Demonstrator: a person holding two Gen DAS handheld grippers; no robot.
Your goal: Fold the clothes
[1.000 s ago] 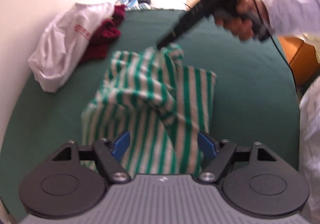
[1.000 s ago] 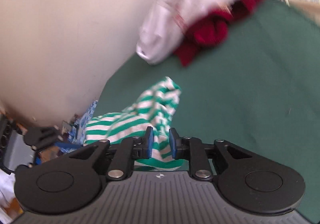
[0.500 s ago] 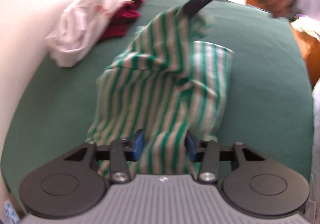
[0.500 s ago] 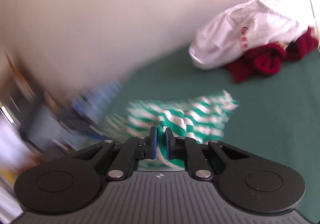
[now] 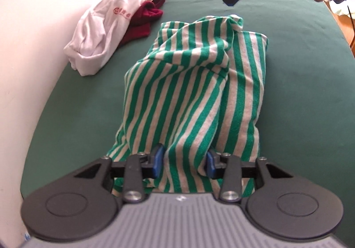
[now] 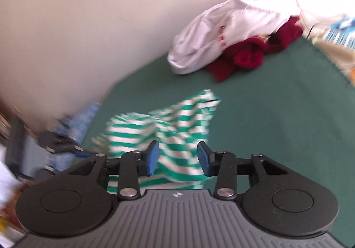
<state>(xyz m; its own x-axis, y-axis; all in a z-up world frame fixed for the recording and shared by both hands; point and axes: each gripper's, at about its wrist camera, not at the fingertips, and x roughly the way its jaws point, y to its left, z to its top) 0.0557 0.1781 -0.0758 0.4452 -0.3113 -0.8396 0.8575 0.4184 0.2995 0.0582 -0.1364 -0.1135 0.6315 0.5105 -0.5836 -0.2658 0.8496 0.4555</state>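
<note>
- Our left gripper (image 5: pixel 183 162) has its jaws narrowed from a second ago and now easing apart; a bunched fold of the striped garment (image 5: pixel 195 83) fills the gap, touching both pads.
- Our right gripper (image 6: pixel 176 158), pinched on the cloth half a second ago, has let go: its jaws are opening, empty, above the garment's far end.
- The striped garment has dropped into a long heap on the green surface (image 5: pixel 299 70).
- The white garment (image 5: pixel 104 28) and the red garment (image 5: pixel 144 19) lie unmoved by the wall.
</note>
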